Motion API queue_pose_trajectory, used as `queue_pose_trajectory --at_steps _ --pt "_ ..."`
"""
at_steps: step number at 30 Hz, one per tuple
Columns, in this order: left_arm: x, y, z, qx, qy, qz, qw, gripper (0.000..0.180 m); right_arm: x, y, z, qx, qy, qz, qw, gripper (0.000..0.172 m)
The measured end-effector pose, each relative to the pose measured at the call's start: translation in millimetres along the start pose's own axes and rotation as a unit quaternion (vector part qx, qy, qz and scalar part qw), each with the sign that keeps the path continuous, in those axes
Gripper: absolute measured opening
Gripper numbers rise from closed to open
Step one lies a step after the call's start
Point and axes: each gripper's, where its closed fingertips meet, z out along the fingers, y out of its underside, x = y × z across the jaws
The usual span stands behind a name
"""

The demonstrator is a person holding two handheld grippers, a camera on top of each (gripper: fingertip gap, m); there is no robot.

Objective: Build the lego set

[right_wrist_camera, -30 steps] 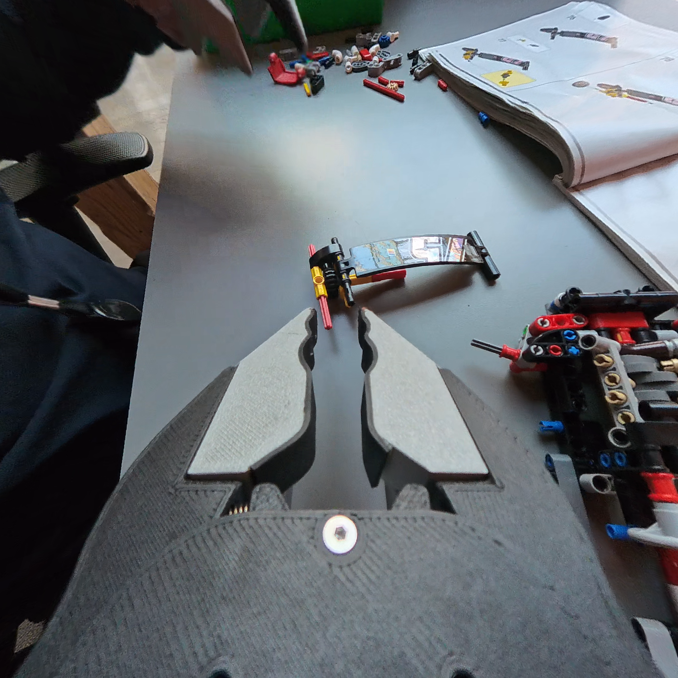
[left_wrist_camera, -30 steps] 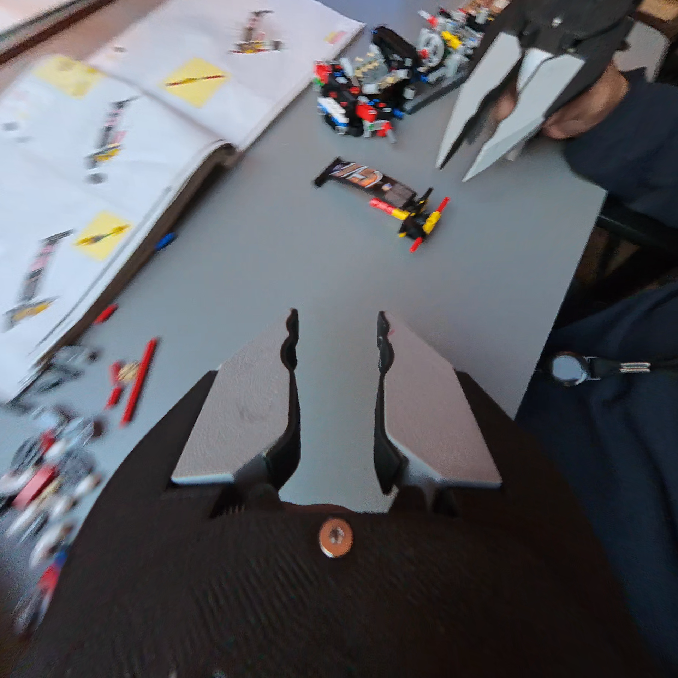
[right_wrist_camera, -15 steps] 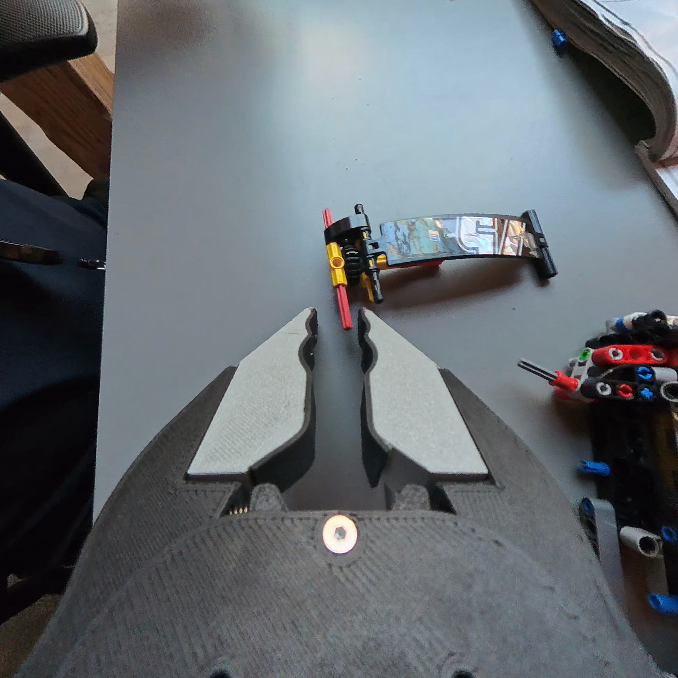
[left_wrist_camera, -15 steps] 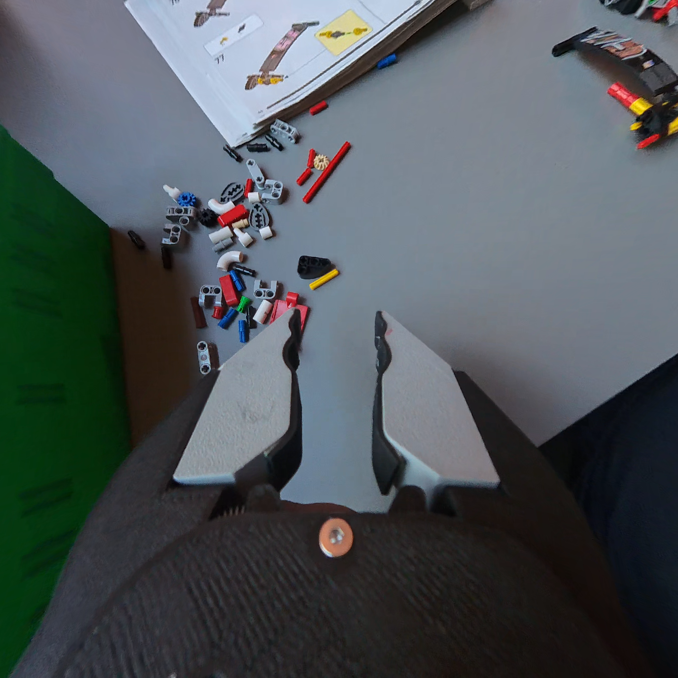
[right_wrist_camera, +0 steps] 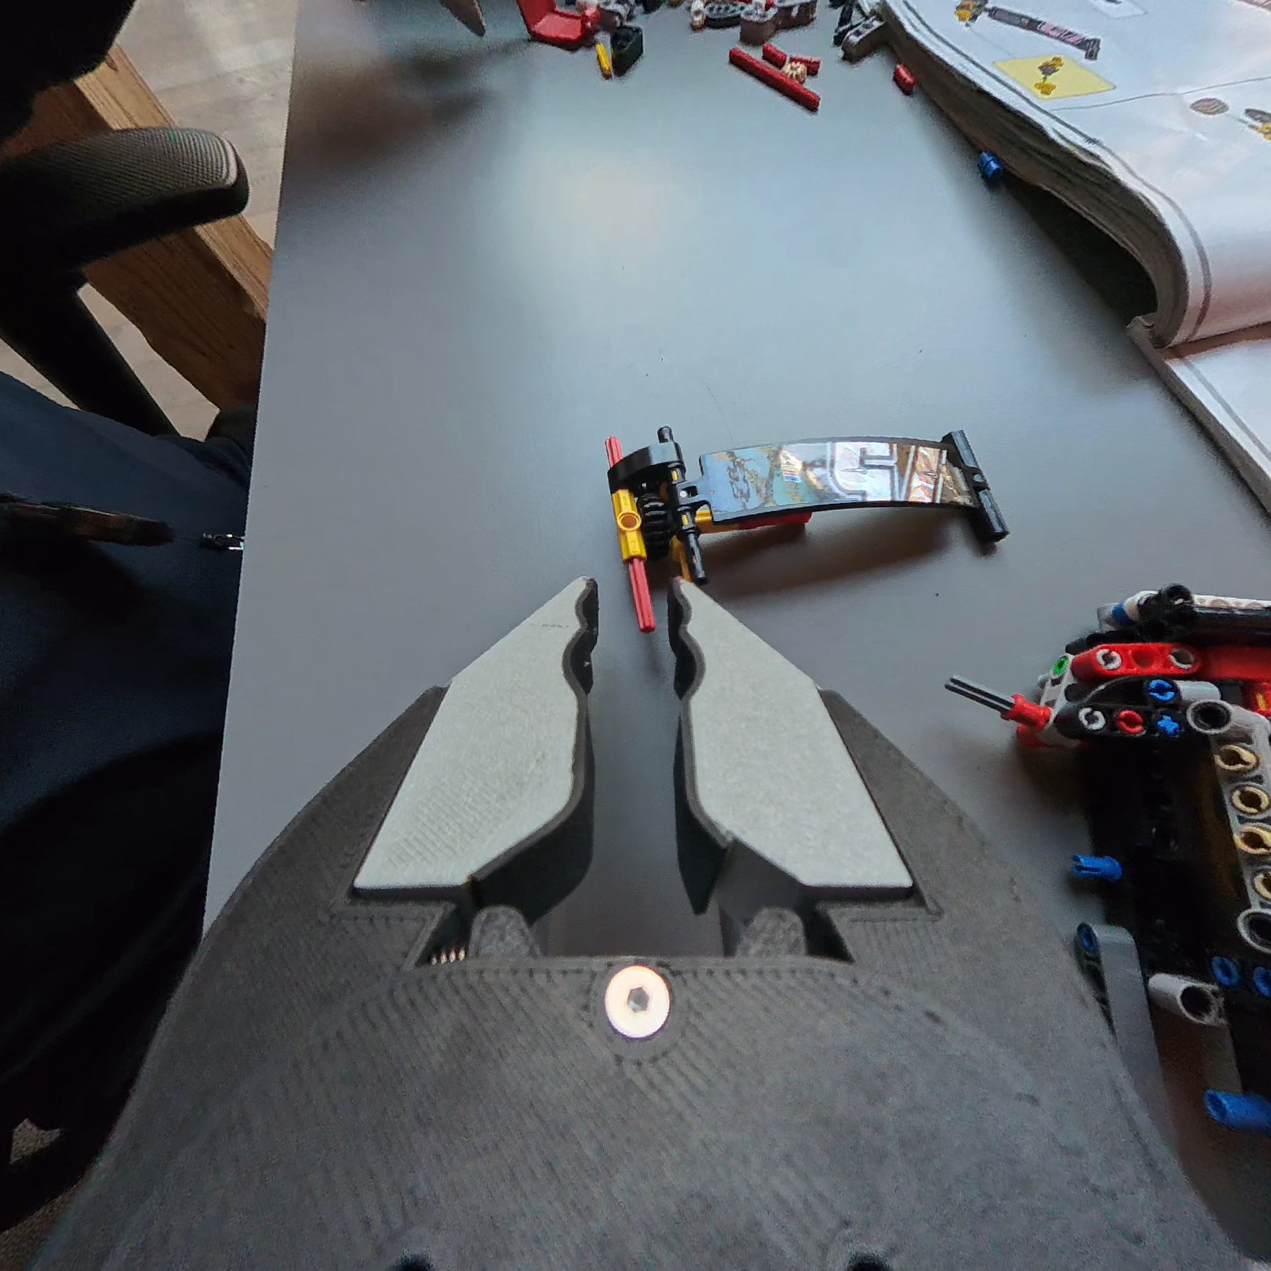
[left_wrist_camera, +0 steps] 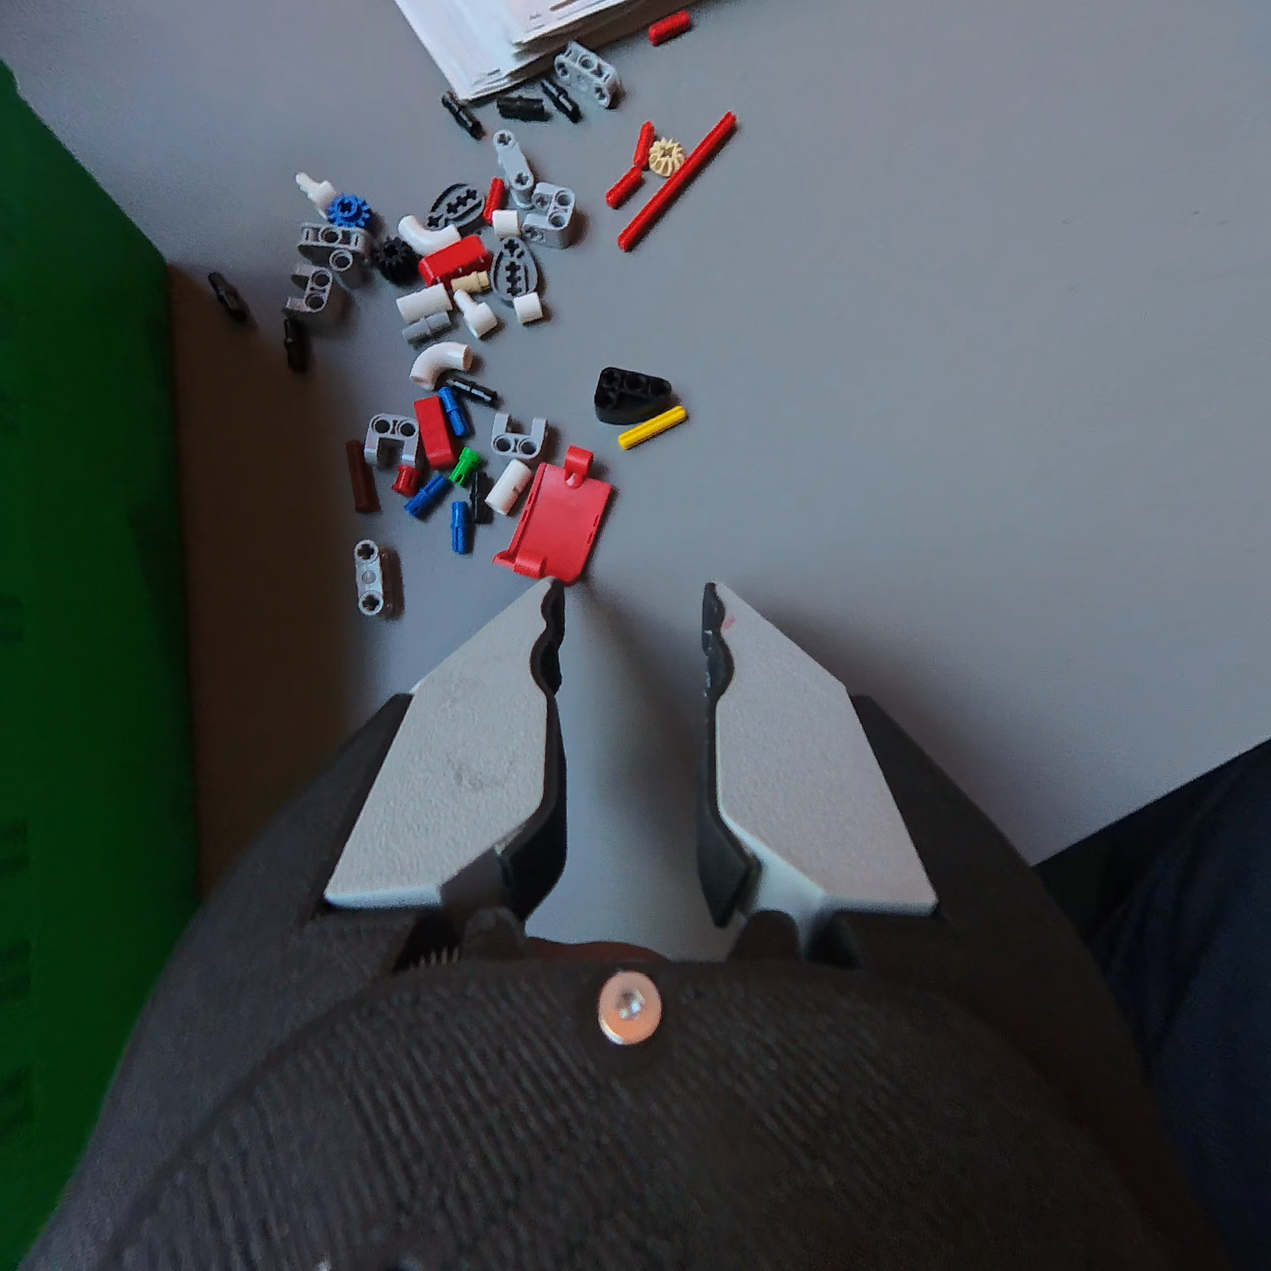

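A: What is seen nearest at the left gripper (left_wrist_camera: 633,591)?

B: Its jaws are spread and nothing is held. Bare grey table (left_wrist_camera: 963,481) lies between them. The left fingertip (left_wrist_camera: 550,598) is just beside the near corner of a red panel (left_wrist_camera: 557,523); contact cannot be told.

A: And beyond the panel?

B: A scatter of small parts (left_wrist_camera: 440,289) is spread out, with a black beam (left_wrist_camera: 629,393) and a yellow pin (left_wrist_camera: 652,428) to the right. Farther off a long red axle (left_wrist_camera: 677,180) and the corner of a booklet (left_wrist_camera: 509,41) are seen.

A: The right gripper (right_wrist_camera: 633,591)?

B: It is narrowly parted and nothing is pinched. The near end of a red axle (right_wrist_camera: 639,584) is seen between the tips, with a gap on each side. That axle belongs to a small assembly (right_wrist_camera: 825,481) with a curved printed panel, lying just ahead.

A: And around it?

B: A larger model (right_wrist_camera: 1169,756) is set to the right. The open booklet (right_wrist_camera: 1100,172) lies far right, the loose parts at the far edge.
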Motion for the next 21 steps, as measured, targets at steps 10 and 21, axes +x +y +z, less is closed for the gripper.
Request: queue_pose_trajectory --at_steps 10,21 --pt "-5 -20 1 0.025 -0.019 0.026 0.999 0.036 11 -11 -11 0.050 0.020 0.023 0.998 0.015" --pt "-7 -44 52 -0.055 0.012 0.033 0.998 0.035 11 -12 -11 0.050 0.025 0.018 0.998 0.014"
